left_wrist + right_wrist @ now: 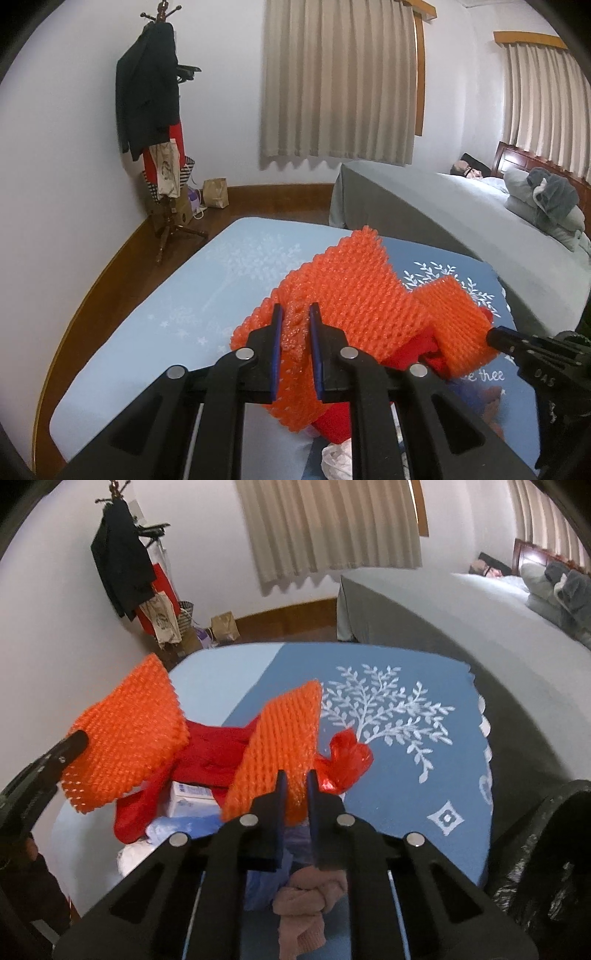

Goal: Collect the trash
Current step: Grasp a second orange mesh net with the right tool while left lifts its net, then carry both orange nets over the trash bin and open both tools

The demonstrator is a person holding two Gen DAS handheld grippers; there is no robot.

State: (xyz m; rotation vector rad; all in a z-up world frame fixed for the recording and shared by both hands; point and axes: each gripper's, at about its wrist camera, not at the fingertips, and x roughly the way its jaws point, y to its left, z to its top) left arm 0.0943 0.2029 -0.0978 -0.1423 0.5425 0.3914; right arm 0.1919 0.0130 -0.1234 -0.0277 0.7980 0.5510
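Note:
Two pieces of orange foam netting hang over a red plastic bag (214, 753) on the blue-clothed table (406, 797). In the left wrist view my left gripper (295, 308) is shut on the near edge of the larger orange net (340, 288). The right gripper (496, 338) comes in from the right and pinches the smaller orange net (458, 325). In the right wrist view my right gripper (296, 773) is shut on that smaller net (284, 734). The left gripper (75, 744) grips the larger net (129, 734) at the left.
Under the nets lie a white box (192, 794), crumpled pale blue plastic (184, 827), white tissue (336, 458) and a pink cloth (306, 904). A black trash bag (546, 867) stands at the right edge. A bed (461, 229) is beyond the table and a coat stand (162, 110) is in the corner.

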